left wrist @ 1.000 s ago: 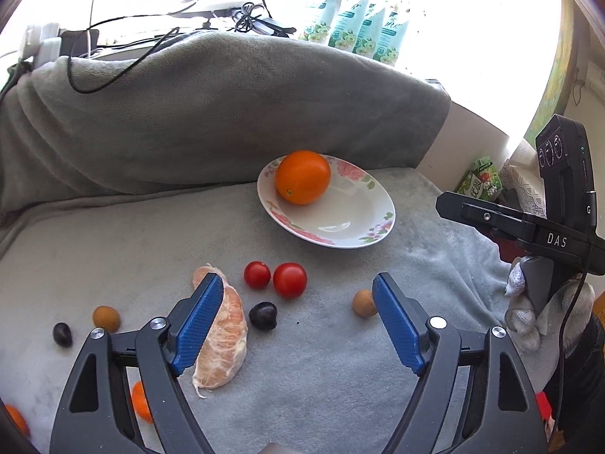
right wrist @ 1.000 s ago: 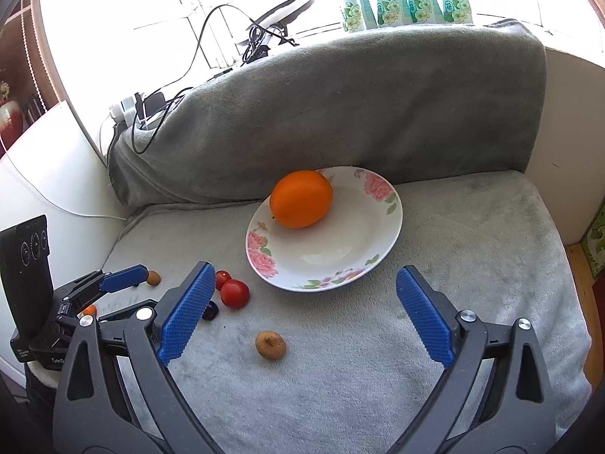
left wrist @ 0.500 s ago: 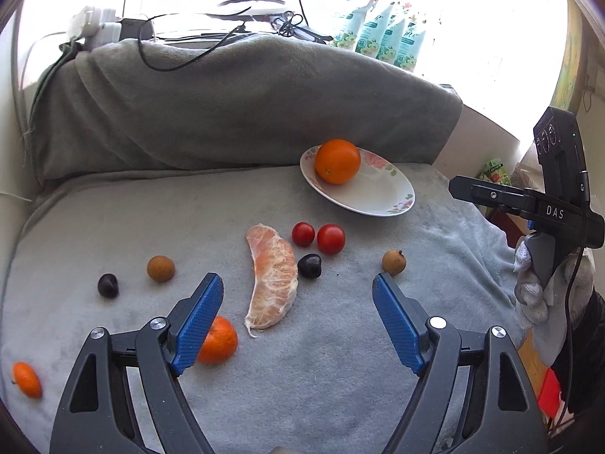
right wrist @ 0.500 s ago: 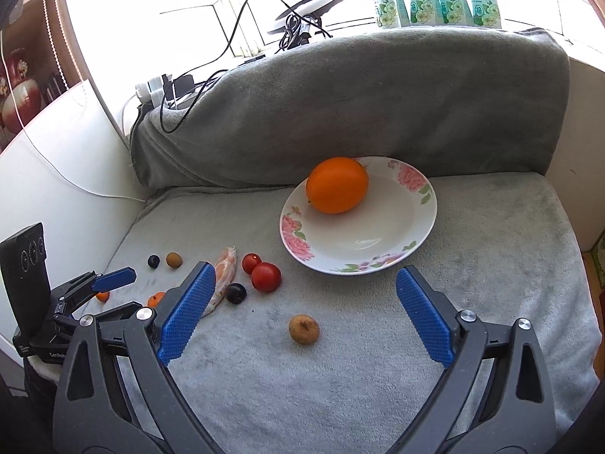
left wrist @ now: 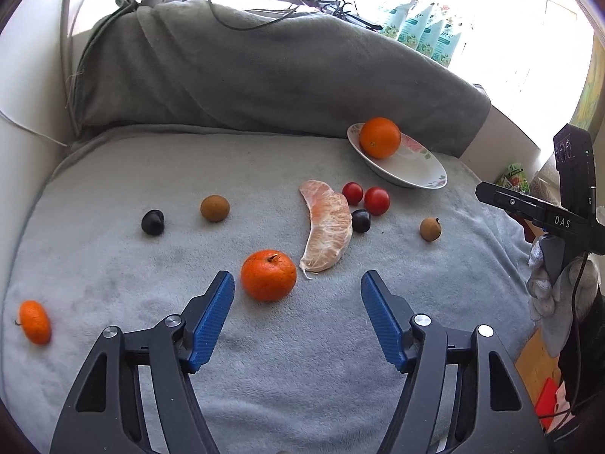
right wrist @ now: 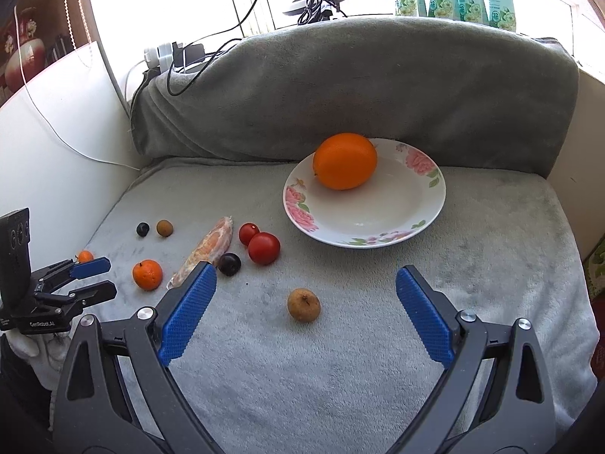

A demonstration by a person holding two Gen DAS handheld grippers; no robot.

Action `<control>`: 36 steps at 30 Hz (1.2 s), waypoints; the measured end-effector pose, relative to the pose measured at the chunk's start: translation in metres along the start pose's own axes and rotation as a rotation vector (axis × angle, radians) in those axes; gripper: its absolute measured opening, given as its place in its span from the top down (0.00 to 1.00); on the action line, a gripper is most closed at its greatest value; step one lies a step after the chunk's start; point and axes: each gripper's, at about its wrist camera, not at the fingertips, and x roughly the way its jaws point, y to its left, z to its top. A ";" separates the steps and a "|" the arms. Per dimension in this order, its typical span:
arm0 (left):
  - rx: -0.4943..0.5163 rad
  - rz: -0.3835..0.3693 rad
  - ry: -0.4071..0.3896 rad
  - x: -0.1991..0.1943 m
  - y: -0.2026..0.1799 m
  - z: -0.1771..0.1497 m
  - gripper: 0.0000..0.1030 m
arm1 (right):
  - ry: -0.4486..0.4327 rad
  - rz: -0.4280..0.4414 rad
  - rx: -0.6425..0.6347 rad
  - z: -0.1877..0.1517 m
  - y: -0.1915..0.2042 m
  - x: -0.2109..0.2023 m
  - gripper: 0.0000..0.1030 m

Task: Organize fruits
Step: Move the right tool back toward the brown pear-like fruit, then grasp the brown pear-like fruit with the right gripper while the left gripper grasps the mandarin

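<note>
The left gripper [left wrist: 298, 283] hangs over a grey blanket [left wrist: 113, 265] that covers the surface under all the fruit. Its blue fingers [left wrist: 211, 317] are closing, with nothing pressed between them. A mandarin [left wrist: 268, 274] with a small stem lies on the blanket just beyond the fingertips, nearer the left finger than the right, and neither finger touches it.

Just past the mandarin and slightly right lies a peeled pomelo segment [left wrist: 328, 234], curved, with its narrow end toward the mandarin. A dark grape [left wrist: 360, 220] lies against its right edge, and two cherry tomatoes [left wrist: 376, 200] sit side by side just beyond that. A brown longan [left wrist: 430, 229] lies farther right, alone. To the left, a second longan [left wrist: 214, 208] and another dark grape [left wrist: 152, 221] lie apart from each other, and a small kumquat [left wrist: 34, 321] rests at the near left edge.

At the far right a white plate [right wrist: 378, 223] with pink flowers on its rim stands at the foot of the blanket-covered backrest. A large orange [right wrist: 345, 160] sits in it, on its far left side.

The right gripper [right wrist: 305, 286] has its fingers [right wrist: 187, 312] spread wide and empty. The lone longan lies on the blanket between them, closer to the left one, untouched. A gloved hand [left wrist: 556, 283] holds that gripper at the right edge of the left wrist view.
</note>
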 end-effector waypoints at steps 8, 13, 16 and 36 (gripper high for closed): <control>-0.049 -0.011 0.017 0.009 0.011 -0.002 0.41 | 0.051 -0.032 -0.065 -0.015 0.008 0.013 0.17; -0.070 -0.010 0.032 0.016 0.017 -0.005 0.45 | 0.089 -0.038 -0.101 -0.022 0.011 0.023 0.28; -0.078 -0.010 0.039 0.020 0.020 -0.005 0.46 | 0.113 -0.043 -0.117 -0.025 0.013 0.031 0.33; -0.094 -0.016 0.078 0.040 0.025 -0.002 0.57 | 0.194 -0.039 -0.112 -0.027 0.009 0.066 0.55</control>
